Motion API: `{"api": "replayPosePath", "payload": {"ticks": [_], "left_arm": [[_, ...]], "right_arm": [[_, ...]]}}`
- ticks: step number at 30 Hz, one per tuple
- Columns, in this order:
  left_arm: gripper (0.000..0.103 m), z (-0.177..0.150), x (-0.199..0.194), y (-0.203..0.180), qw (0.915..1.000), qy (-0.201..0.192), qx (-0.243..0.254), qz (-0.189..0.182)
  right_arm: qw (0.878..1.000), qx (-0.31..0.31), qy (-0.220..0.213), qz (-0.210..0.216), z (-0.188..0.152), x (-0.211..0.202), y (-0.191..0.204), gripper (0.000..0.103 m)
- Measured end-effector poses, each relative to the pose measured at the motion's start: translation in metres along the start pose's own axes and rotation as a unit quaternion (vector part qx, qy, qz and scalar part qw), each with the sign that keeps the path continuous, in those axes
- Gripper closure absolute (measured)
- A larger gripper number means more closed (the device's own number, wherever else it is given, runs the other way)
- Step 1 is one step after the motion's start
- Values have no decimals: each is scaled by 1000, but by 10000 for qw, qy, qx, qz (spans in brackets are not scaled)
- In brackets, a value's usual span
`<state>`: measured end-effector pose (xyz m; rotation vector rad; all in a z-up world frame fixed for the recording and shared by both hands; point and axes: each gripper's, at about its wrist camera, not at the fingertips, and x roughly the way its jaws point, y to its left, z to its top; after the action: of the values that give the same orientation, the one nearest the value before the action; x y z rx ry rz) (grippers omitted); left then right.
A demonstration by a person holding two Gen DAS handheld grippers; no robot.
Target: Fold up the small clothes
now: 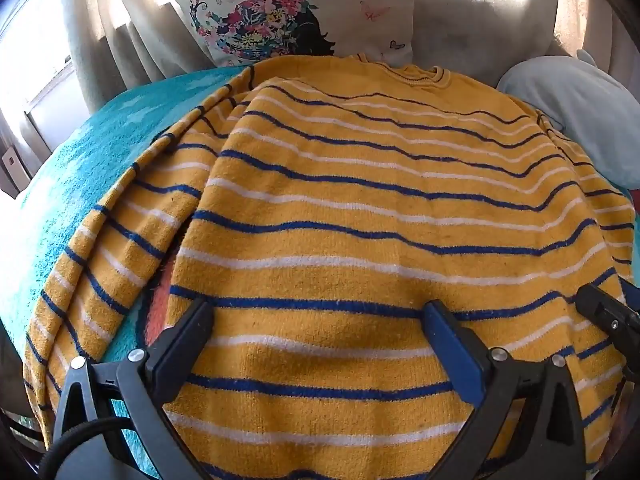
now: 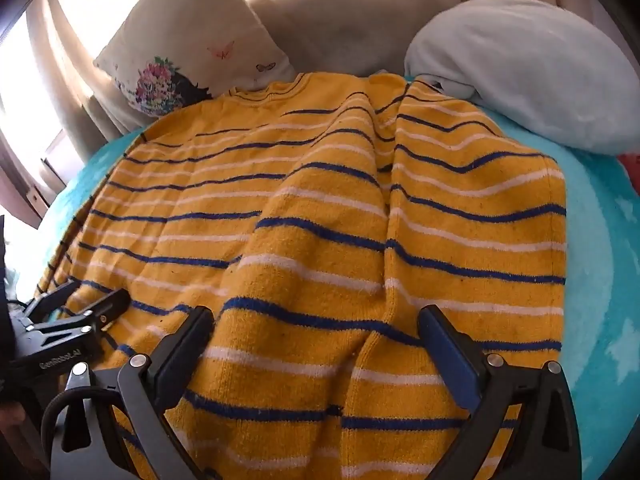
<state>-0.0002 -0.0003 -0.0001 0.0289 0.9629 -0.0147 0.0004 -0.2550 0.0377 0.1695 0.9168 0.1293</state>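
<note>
A yellow sweater [image 1: 360,200] with blue and white stripes lies spread on a turquoise blanket [image 1: 92,168], collar at the far end. Its left sleeve [image 1: 120,240] lies folded along the body. In the right wrist view the same sweater [image 2: 320,220] shows a raised crease down its right half. My left gripper [image 1: 318,312] hangs open above the sweater's lower hem area, nothing between its fingers. My right gripper [image 2: 316,320] is open too, over the lower right part. Each gripper shows at the edge of the other's view: the right gripper [image 1: 608,316], the left gripper [image 2: 84,308].
A flowered pillow [image 1: 280,12] leans at the head of the bed. A pale blue cushion [image 2: 520,72] lies at the far right, touching the sweater's shoulder. Curtains [image 1: 100,40] and a bright window stand at the left. Bare blanket [image 2: 600,280] shows right of the sweater.
</note>
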Motion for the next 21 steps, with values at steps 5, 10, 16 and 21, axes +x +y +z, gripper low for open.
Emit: {"api": "replayPosePath", "payload": {"ticks": [5, 10, 16, 21], "left_arm": [[0, -3, -3, -6, 9998, -153, -1, 87], [0, -3, -11, -1, 9996, -263, -75, 23], [0, -3, -13, -3, 9996, -252, -84, 34], [0, -4, -14, -2, 9996, -273, -80, 28]], "right_arm": [[9998, -186, 52, -110, 2, -6, 1, 0], [9991, -343, 100, -224, 2, -3, 4, 0], [9982, -453, 73, -387, 1, -1, 9, 0], [9985, -400, 15, -372, 1, -1, 9, 0]]}}
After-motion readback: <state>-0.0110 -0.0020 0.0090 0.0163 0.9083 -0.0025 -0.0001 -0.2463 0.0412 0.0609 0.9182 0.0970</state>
